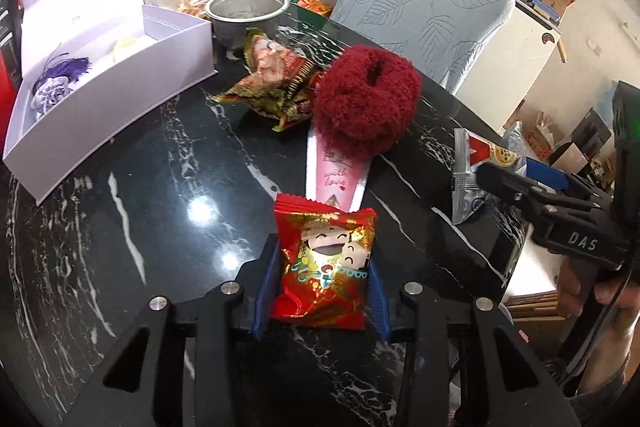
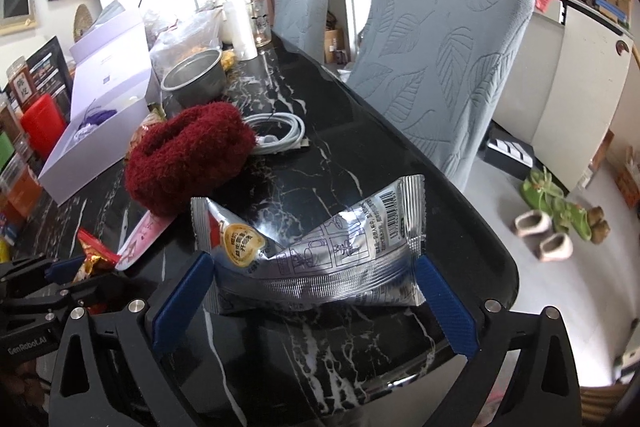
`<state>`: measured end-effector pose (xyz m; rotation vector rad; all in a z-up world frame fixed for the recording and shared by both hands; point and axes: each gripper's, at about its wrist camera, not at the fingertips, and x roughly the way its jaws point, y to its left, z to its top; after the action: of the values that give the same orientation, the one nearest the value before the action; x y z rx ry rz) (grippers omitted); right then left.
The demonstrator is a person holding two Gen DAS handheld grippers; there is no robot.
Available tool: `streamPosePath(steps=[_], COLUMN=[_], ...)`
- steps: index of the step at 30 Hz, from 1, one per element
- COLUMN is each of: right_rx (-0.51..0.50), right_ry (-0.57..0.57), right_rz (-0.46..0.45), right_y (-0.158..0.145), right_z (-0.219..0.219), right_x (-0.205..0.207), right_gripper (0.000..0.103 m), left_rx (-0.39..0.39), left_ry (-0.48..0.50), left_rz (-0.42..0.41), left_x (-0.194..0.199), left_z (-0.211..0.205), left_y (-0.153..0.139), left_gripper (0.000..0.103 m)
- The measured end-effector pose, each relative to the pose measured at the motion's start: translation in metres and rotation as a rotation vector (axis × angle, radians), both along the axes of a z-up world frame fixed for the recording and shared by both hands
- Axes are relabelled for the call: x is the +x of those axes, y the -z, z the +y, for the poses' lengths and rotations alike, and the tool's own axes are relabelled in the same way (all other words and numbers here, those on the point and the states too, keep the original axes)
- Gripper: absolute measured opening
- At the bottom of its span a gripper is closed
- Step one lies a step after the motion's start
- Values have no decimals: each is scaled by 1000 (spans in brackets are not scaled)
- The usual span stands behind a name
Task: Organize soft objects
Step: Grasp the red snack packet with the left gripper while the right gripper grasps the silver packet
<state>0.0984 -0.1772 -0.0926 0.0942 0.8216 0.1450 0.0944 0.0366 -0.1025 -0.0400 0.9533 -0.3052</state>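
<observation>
Packets on the black marble table [image 1: 132, 163], one per gripper. Left gripper [image 1: 324, 275]: jaws pinched on the red packet [image 1: 326, 263], blue pads pressing both of its side edges; the packet's long axis runs along the fingers, toward 12 o'clock in the left wrist view. It still rests on the table, just touching the tip of a pink card [image 1: 336, 171].

Right gripper [image 2: 316, 287]: jaws spread wide, straddling the silver packet [image 2: 316, 259]. Packet's long axis lies crosswise, 9 to 3 o'clock between the pads, ends just beside or touching each pad; no squeeze visible. Judgement: closing the jaws would compress it lengthwise and it will likely buckle upward, being soft foil.

Red knitted ring [image 1: 368, 99] sits at 12 o'clock from the left gripper, on the far end of the card; about 11 o'clock from the right gripper.

Containers: white box [image 1: 108, 99] at 10 o'clock in the left view, open, holding a purple fabric flower [image 1: 60, 83] and a pale round item, unclear. Left hand is the nearer to it. Metal pot [image 1: 248, 15] beyond, at 11 o'clock; contents not readable.
</observation>
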Motion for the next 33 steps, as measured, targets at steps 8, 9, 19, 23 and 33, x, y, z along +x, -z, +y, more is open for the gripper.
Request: streamPosePath(steps=[8, 9, 19, 23, 33], right_rx=[63, 81, 229, 223, 208], right_ry=[42, 46, 64, 68, 96], right_rz=[43, 54, 98, 98, 115], right_y=[-11, -11, -6, -8, 4], right_z=[-11, -12, -9, -1, 4], right_x=[-13, -14, 7, 22, 38], right_gripper=[102, 102, 94, 94, 61], left_rx=[-16, -18, -10, -6, 1], left_ry=[-8, -5, -35, -64, -83], left_rz=[-42, -45, -69, -79, -76], left_x=[-3, -3, -5, -3, 0], left_z=[4, 3, 12, 18, 25], left_y=[-14, -15, -23, -25, -23], left_gripper=[39, 39, 39, 39, 39])
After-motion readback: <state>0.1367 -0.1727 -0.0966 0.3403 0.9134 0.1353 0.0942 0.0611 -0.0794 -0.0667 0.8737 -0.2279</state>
